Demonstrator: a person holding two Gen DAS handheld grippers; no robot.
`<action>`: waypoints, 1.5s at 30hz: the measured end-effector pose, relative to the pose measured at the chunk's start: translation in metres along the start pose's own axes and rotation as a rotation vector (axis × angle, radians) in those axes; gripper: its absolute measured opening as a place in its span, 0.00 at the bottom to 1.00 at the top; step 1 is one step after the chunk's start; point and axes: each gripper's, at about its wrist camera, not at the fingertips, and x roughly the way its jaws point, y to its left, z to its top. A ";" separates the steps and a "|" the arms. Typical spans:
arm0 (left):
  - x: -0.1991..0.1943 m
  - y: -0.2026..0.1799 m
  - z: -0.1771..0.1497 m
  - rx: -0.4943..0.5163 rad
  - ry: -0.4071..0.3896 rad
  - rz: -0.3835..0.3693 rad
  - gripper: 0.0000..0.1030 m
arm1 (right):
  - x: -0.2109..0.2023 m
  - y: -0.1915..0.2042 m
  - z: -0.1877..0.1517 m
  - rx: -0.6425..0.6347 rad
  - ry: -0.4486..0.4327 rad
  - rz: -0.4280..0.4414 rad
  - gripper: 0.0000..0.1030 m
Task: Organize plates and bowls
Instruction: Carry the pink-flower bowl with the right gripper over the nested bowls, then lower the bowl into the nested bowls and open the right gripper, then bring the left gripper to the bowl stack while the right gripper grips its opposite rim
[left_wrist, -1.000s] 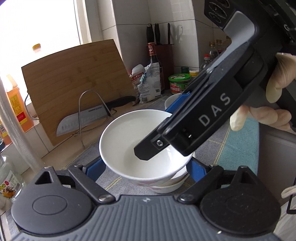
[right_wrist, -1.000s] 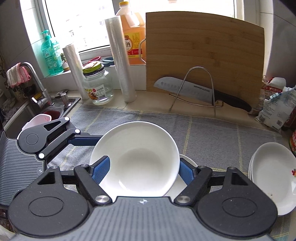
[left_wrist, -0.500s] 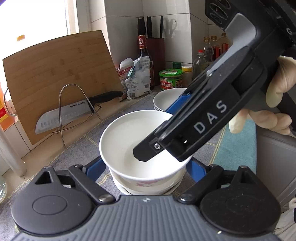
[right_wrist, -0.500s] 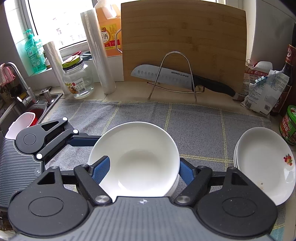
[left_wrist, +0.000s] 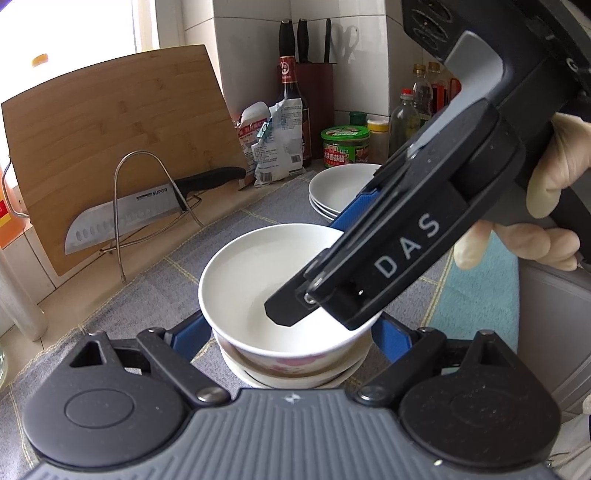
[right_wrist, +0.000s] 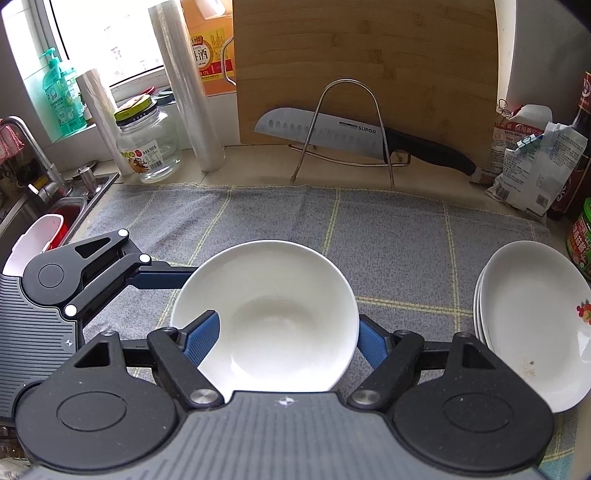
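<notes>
A stack of white bowls with pink flowers on the side stands on the grey mat. My left gripper straddles the stack, blue pads on either side of the lower bowls, jaws wide. My right gripper comes from above, its blue pads at both sides of the top bowl; one finger reaches inside the rim in the left wrist view. Whether either set of pads presses the bowls is unclear. A stack of white plates sits on the right, and shows behind in the left wrist view.
A bamboo cutting board and a knife on a wire stand are behind the mat. Bags, bottles and a green-lidded jar stand at the right, a glass jar, film rolls and the sink at the left.
Both grippers and the bowl stack have shifted right along the mat; the plate stack has come closer into view. The hold on the bowls looks the same.
</notes>
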 end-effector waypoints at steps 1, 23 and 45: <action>0.000 0.000 0.000 0.001 0.003 0.000 0.90 | 0.000 0.000 0.000 -0.001 0.001 0.002 0.81; 0.002 -0.002 -0.001 -0.003 0.009 0.008 0.91 | 0.003 0.000 -0.002 -0.008 0.011 0.011 0.83; -0.022 0.020 -0.030 -0.082 0.054 0.016 0.97 | -0.045 -0.004 -0.023 -0.054 -0.105 -0.015 1.00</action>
